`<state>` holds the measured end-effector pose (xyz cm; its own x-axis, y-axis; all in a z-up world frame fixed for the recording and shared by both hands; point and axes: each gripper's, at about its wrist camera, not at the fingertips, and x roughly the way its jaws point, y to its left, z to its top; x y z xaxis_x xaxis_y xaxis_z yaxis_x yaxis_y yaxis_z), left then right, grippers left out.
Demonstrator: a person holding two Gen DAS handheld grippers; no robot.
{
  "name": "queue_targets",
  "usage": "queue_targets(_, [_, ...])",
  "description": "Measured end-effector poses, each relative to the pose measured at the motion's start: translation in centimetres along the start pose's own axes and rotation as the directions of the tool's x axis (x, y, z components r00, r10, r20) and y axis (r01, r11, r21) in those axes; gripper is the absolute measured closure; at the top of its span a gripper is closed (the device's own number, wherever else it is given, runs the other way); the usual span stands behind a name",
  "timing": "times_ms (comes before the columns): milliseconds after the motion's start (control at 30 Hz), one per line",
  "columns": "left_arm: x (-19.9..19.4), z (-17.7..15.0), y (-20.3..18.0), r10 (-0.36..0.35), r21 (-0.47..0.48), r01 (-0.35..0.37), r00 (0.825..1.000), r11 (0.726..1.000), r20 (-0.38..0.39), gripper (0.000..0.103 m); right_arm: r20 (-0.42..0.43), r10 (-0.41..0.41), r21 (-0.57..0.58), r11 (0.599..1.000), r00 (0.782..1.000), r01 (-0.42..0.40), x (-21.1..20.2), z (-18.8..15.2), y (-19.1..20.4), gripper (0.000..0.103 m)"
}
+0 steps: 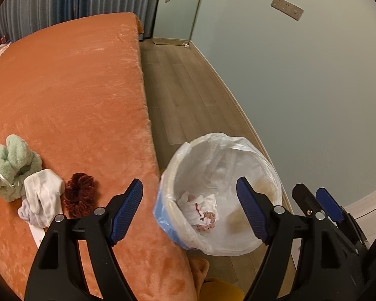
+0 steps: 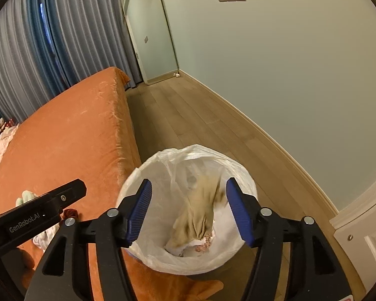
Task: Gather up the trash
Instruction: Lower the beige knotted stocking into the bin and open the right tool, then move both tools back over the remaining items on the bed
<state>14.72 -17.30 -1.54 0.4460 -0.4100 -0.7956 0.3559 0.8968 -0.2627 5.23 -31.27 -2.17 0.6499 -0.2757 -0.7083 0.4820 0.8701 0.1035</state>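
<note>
Inside the bin (image 2: 188, 225), a blurred beige cloth (image 2: 200, 213), perhaps mid-fall, sits over white tissue (image 1: 198, 208) and a pink scrunchie (image 1: 208, 222). Directly above, the right gripper (image 2: 188, 210) has its jaws wide and empty; the left gripper (image 1: 188, 210) beside it is likewise spread. On the orange bed (image 1: 75, 87) lie a dark red scrunchie (image 1: 79, 194), a white cloth (image 1: 41, 195) and a green cloth (image 1: 15, 165).
</note>
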Motion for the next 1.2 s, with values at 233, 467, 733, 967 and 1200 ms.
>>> queue_targets(233, [-1.0, -0.2, 3.3, 0.014, -0.067, -0.014, 1.000, 0.998, 0.001, 0.030, 0.006, 0.013, -0.020, 1.000, 1.000, -0.013, -0.5, 0.0, 1.6, 0.038])
queue_targets(467, [-2.3, -1.3, 6.9, 0.051, -0.112, -0.051, 0.999, 0.992, 0.005, 0.030, -0.002, 0.035, -0.063, 0.997, 0.999, -0.035, -1.3, -1.1, 4.5, 0.034])
queue_targets(733, [-4.0, -3.0, 11.6, 0.093, -0.182, -0.090, 0.996, 0.979, 0.004, 0.024, -0.044, 0.091, -0.118, 0.988, 0.995, -0.096, -1.7, -2.8, 8.7, 0.034])
queue_targets(967, [-5.0, -5.0, 16.3, 0.135, -0.259, -0.135, 0.991, 0.956, -0.020, 0.024, -0.071, 0.129, -0.157, 0.978, 0.989, -0.139, -2.2, -4.7, 12.1, 0.034])
queue_targets(1200, [-5.6, -7.6, 20.9, 0.177, -0.332, -0.185, 0.983, 0.925, -0.053, 0.019, -0.108, 0.150, -0.201, 0.965, 0.983, -0.169, -2.1, -6.7, 15.2, 0.034])
